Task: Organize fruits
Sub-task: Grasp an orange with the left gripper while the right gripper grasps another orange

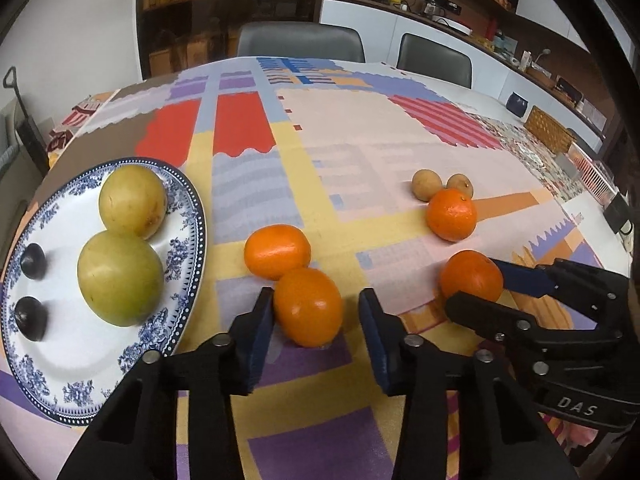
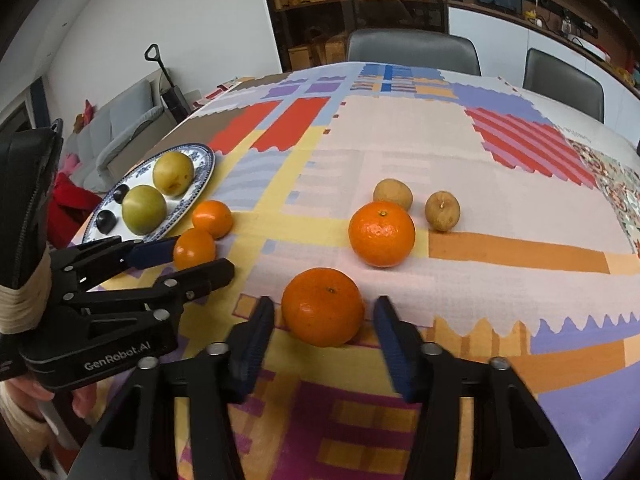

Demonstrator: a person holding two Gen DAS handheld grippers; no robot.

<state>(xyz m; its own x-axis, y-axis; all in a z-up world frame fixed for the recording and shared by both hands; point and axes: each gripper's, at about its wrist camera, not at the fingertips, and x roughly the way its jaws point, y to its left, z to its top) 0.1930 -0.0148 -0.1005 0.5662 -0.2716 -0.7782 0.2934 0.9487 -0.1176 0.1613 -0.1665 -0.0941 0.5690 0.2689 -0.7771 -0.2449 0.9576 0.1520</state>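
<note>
Nearest: my left claw (image 1: pixel 316 308), spread, straddling an orange (image 1: pixel 308 306) on the worktop (image 1: pixel 360 152); its left pad touches the skin (right pad apart). My right claw (image 2: pixel 324 312), also spread, brackets a second orange (image 2: pixel 323 306), neither pad clearly touching. Next: a third orange (image 1: pixel 277 251) just behind the first, beside the blue-patterned plate (image 1: pixel 188 280), which holds two green-yellow fruits (image 1: pixel 120 278) and two dark plums (image 1: pixel 31 317). Farther: a fourth orange (image 2: pixel 381 233), with two small brown fruits (image 2: pixel 393 195) just behind it.

Soft, even indoor light, faint shadows under the fruit, sharp centre, strong fisheye bending and dark vignetted corners.
</note>
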